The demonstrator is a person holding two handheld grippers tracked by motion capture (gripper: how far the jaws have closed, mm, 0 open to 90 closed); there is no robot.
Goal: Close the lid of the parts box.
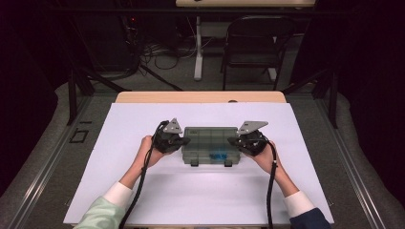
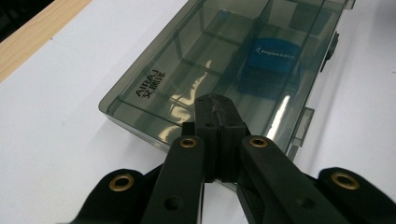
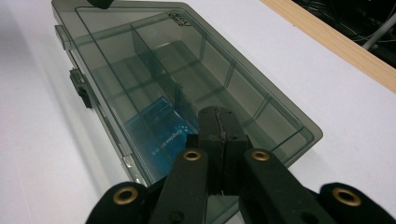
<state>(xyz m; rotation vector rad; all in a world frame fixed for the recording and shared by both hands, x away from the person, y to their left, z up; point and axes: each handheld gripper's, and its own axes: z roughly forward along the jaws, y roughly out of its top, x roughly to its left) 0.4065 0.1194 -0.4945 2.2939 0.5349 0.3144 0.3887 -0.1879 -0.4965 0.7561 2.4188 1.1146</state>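
**High view: two closed grippers bracket a smoky plastic organiser box**

High view first: the organiser box [image 1: 210, 144] lies flat near the middle of the white sheet [image 1: 143, 191] that covers the bench [image 1: 200, 97], its two latches [image 1: 195, 162] facing the person. The left hand-held gripper [image 1: 183, 141] sits at the box's left end and the right hand-held gripper [image 1: 234, 141] at its right end, each held by a hand coming up from the near edge.

Seen along the left hand-held gripper's own jaws, the two black pads are pressed together with nothing between them, their tips over the near corner of the lid. The right hand-held gripper [image 3: 218, 122] looks the same: jaws closed on each other, empty, poised over the lid's end. Whether either tip actually touches the plastic, I cannot tell.

The box is tinted, see-through hard plastic with thin dividers inside and a single blue packet [image 2: 271, 63] in one compartment. I judge it light, rigid and rather slick; the glossy lid gives pads little to bite on, and the thin walls could crack under a hard pinch. The short ends and the rim lip look like the sensible places to hold it steady, while the latches on the near long side are the parts to work if the lid is to come up. The loose packet will probably slide if the box tilts.
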